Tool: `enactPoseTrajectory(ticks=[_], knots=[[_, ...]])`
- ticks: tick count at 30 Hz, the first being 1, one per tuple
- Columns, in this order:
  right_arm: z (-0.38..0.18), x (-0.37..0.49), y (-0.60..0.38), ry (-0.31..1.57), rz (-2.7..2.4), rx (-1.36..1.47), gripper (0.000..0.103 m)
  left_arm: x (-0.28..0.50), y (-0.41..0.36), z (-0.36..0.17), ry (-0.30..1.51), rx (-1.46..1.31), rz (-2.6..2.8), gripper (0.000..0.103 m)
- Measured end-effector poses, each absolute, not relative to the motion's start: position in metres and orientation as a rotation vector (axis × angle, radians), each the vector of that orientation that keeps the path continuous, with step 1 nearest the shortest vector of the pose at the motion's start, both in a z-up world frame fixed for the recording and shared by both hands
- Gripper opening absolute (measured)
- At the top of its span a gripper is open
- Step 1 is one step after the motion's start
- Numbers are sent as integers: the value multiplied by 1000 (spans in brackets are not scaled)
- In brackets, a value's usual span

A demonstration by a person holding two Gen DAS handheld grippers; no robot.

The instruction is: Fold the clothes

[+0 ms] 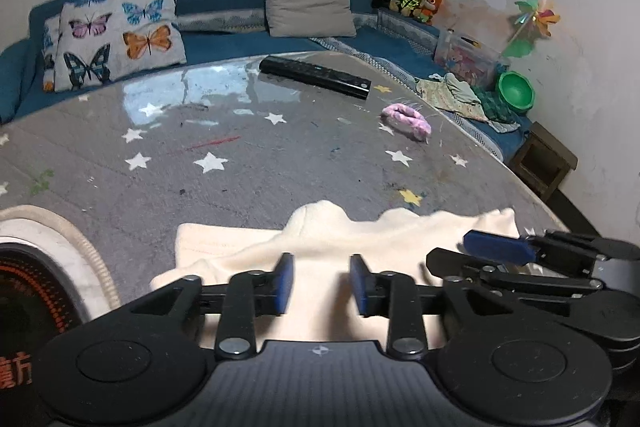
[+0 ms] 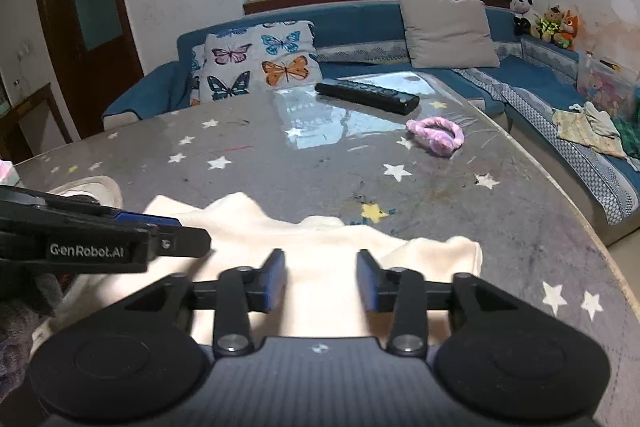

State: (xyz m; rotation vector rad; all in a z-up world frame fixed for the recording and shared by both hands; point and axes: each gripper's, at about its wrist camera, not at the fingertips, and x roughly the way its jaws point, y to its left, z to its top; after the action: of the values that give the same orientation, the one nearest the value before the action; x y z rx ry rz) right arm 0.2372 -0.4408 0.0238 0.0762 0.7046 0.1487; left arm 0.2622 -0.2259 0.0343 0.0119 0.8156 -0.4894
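A cream garment [image 1: 320, 247] lies rumpled on the near part of the grey star-patterned table [image 1: 240, 147]; it also shows in the right wrist view [image 2: 328, 247]. My left gripper [image 1: 322, 283] hovers over its near part, jaws apart with nothing between them. My right gripper [image 2: 322, 281] is also open and empty over the cloth. The right gripper shows from the side at the right of the left wrist view [image 1: 500, 247], and the left gripper at the left of the right wrist view [image 2: 152, 227].
A black remote [image 1: 314, 77] and a pink fuzzy headband [image 1: 406, 121] lie farther back on the table. A round heater [image 1: 36, 287] sits at the near left. A blue sofa [image 2: 360, 23] with cushions, toys and loose clothes [image 2: 588, 127] runs behind and to the right.
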Motion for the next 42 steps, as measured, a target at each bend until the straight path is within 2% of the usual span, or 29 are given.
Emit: enactPoseTrajectory(ticks=[10,16,21,23,31,33,35,39,41,42], knots=[[21,176,-435,700,120,28,51,208,-210,34,803,67,-489,53],[14,142,-447,700,71,59,53,182,-196,22,798,71,-475,57],[14,127,-454,695,54,73,53,169,-194,24,773,90,-481,59],[20,124,-455,671,60,84,55,164,-192,27,764,81,-489,67],[18,131,-441,663,78,74,60,145,-179,26,747,82,-475,73],[21,133,-434,648,91,69,63,140,-173,27,737,80,-468,77],[21,137,-427,638,102,57,63,135,-168,29,722,78,-462,88],[10,149,-411,682,103,-6,64,129,-156,32,697,69,-450,97],[3,148,-404,678,93,-68,66,127,-150,34,688,53,-446,103],[1,146,-401,674,87,-93,69,126,-147,35,678,42,-446,103]])
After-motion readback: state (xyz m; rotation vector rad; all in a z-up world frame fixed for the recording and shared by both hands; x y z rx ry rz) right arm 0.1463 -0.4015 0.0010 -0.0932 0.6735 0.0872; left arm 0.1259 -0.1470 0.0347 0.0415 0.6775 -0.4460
